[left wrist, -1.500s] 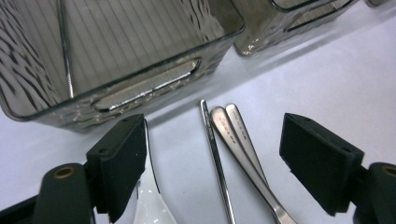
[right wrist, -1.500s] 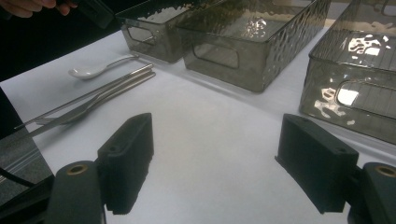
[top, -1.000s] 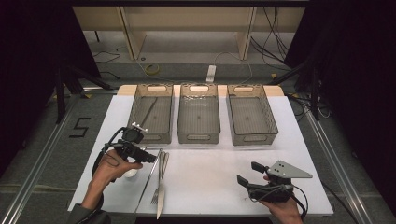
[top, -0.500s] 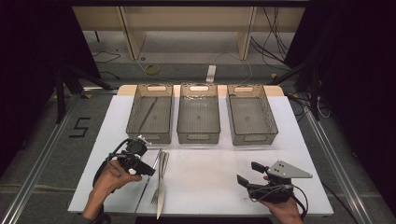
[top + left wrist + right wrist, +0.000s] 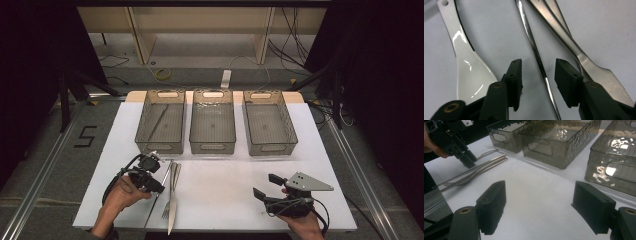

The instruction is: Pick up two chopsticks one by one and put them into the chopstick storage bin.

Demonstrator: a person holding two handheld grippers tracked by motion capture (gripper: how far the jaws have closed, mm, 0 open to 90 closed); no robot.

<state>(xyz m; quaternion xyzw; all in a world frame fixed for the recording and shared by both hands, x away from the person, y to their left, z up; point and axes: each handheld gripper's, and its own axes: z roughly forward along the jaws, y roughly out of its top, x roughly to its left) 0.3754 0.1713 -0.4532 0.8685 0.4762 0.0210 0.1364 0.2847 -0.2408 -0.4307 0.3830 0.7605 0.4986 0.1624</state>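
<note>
While the person worked at the white table, the views gave these counts:

High view, counts: three grey bins stood in a row beyond both tongs; a thin rod lay in the left one. Two tongs showed, the left gripper and the right gripper.
High view, cutlery: a fork and a knife lay just right of the left gripper; how many pieces lay under it was hard to make out.
Left gripper view, counts: one thin metal rod ran between the two jaws, touching neither pad. One white spoon lay outside the left jaw, and the knife outside the right jaw, its tip cut off.
Left gripper view, state: jaws partly spread, just closing in on the rod, not yet pinching.
Right gripper view, counts: three bins, two cut off by the frame; the left gripper stood far off on the cutlery.
Right gripper view, state: jaws spread wide over bare table, holding nothing.
</note>
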